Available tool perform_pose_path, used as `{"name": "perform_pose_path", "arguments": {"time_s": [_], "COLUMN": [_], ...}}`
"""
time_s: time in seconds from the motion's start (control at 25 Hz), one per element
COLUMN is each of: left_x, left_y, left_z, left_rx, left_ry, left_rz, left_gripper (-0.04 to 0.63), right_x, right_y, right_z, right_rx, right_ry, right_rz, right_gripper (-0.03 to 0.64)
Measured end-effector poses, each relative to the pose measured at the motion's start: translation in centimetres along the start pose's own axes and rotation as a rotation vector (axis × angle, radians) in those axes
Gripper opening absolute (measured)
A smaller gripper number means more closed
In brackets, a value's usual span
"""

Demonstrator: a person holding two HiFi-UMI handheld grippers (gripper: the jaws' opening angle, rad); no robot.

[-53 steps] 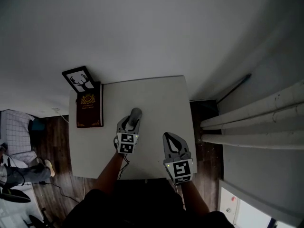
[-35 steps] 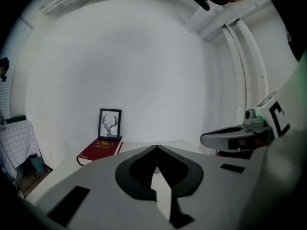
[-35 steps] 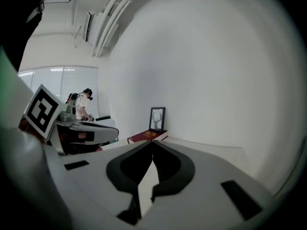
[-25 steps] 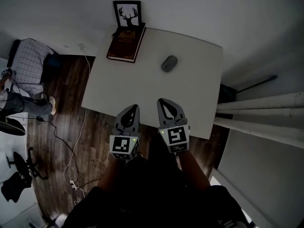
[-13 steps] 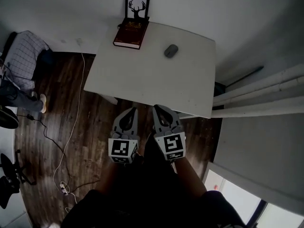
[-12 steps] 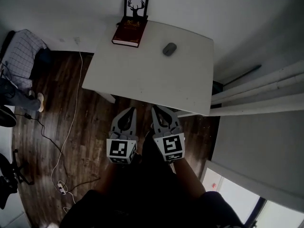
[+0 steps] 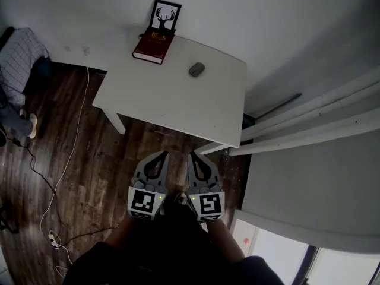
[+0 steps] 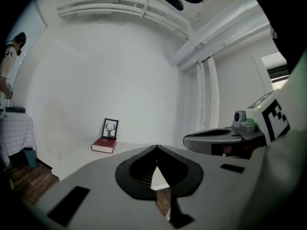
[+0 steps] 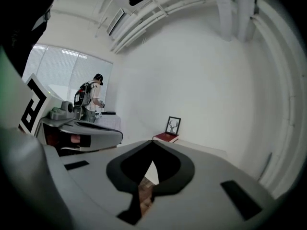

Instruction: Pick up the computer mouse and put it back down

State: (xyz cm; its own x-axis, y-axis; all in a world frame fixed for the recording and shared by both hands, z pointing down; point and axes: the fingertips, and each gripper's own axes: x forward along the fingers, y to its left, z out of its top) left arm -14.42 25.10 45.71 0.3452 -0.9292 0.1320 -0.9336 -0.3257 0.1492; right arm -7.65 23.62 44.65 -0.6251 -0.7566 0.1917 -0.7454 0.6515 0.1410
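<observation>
A white-walled room with dark wood floor (image 7: pixel 89 147); a white table (image 7: pixel 178 108) stands against the far wall. At its far end a red book (image 7: pixel 149 46) is seen lying, with a framed deer picture (image 7: pixel 165 16) propped behind it. The computer mouse (image 7: pixel 196 69) is set flat on the tabletop, to the right of the book and apart from it, touched by nothing. The left gripper (image 7: pixel 161 154) and the right gripper (image 7: pixel 193 155) are held side by side over the floor, short of the table's near edge. Both pairs of jaws are brought fully together, with nothing between them; this is confirmed in the left gripper view (image 8: pixel 156 147) and the right gripper view (image 9: pixel 152 142). The mouse is placed well ahead of both grippers, almost straight ahead of the right one, ahead and to the right of the left one. In the gripper views it cannot be made out, though book (image 8: pixel 104 145) and picture (image 8: pixel 110 128) are seen. With the mouse down and both grippers empty and far off, no lift is judged to be under way; whether it is finished or not yet begun cannot be settled.
</observation>
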Motion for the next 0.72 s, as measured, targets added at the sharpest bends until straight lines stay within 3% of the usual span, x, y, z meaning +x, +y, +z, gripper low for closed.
{"name": "perform_pose_path", "arguments": {"time_s": [0.24, 0.52, 0.72], "left_x": [0.6, 2.2, 3.2], "left_y": [-3.9, -9.4, -12.6], "left_z": [2.6, 3.0, 3.3], "left_rx": [0.023, 0.035, 0.069], "left_ry": [-0.063, -0.055, -0.051], "left_rz": [-0.024, -0.089, -0.140], "left_gripper": [0.002, 0.002, 0.002], "right_x": [-3.1, -8.6, -10.8], "right_y": [-2.2, -7.7, -8.8], "right_z": [2.8, 1.9, 2.5], "right_rx": [-0.038, 0.063, 0.083], "right_ry": [-0.060, -0.136, -0.172], "right_rz": [-0.011, -0.133, -0.147], "right_gripper": [0.020, 0.018, 0.018]}}
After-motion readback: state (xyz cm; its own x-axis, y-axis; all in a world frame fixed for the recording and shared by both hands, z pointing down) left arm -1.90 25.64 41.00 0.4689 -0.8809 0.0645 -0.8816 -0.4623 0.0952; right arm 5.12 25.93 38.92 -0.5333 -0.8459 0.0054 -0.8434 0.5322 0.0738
